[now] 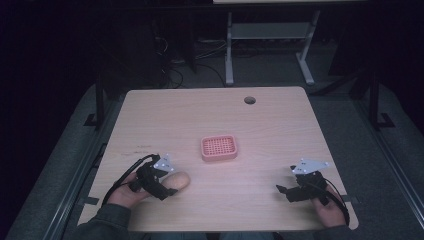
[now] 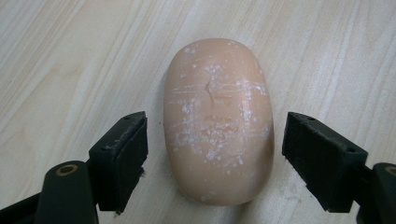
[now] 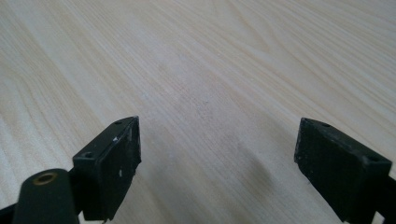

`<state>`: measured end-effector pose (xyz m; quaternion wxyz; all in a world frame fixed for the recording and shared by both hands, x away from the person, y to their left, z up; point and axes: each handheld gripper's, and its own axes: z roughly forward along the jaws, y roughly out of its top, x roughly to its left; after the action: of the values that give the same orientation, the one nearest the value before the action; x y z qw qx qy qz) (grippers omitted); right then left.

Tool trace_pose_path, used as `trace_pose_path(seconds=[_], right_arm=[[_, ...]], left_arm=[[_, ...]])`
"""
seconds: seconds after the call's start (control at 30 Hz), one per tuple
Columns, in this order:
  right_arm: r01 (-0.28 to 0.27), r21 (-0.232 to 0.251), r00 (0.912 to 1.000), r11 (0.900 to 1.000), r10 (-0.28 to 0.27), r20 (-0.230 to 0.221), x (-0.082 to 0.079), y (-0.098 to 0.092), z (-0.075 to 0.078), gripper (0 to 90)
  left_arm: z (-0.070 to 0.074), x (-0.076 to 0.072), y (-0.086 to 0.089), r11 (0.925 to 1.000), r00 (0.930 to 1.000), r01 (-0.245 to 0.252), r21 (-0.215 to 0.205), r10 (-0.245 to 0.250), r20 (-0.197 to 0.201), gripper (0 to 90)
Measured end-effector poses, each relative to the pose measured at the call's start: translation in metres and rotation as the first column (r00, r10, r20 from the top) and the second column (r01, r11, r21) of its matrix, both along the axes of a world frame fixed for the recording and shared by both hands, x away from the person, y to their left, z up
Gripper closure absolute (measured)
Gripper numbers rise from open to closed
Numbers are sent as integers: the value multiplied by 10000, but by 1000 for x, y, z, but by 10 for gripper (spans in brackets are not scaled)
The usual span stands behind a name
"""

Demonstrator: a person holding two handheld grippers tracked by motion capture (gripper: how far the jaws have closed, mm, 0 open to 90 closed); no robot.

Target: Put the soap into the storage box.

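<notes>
**Soap bar framed for a grasp**

Forearms enter the high view at the near edge; the left gripper [image 1: 167, 186] reaches a soap bar [image 1: 178, 180] near-left on the wooden table [image 1: 270, 125], a pink soap dish [image 1: 218, 148] at centre. The right gripper [image 1: 286, 190] idles near-right. Dark room, desk legs beyond

Left gripper view: jaws spread, flanking the soap bar [image 2: 217, 121] without touching. Closing squarely across its middle seems best, since it may slip

Right gripper view: jaws wide apart over bare wood

Soap bar [image 1: 178, 180] near end hidden behind left tool [image 1: 167, 191]; forearms cut by bottom edge.
</notes>
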<state>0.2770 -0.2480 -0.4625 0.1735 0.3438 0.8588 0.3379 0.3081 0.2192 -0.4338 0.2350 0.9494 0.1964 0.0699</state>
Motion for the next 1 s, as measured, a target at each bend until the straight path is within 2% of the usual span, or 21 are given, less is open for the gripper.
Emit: trace_pose_path(seconds=[0.1, 0.33, 0.7, 1.0], right_arm=[[-5, -11, 10000, 10000, 5, -3, 0, 0, 0, 141], [-53, -23, 10000, 10000, 53, 46, 1, 1, 0, 141], [-45, -1, 10000, 10000, 45, 26, 0, 2, 0, 141], [-61, 0, 10000, 10000, 61, 33, 0, 2, 0, 142]], left_arm=[[0, 2, -2, 10000, 10000, 66, 57, -66, 37, 226], [-1, 5, -8, 9998, 9998, 54, 171, -51, -186, 227], [-7, 8, -15, 9994, 9995, 20, 340, -9, -319, 237], [-10, 9, -18, 9988, 9990, 44, 486, -23, -447, 284]])
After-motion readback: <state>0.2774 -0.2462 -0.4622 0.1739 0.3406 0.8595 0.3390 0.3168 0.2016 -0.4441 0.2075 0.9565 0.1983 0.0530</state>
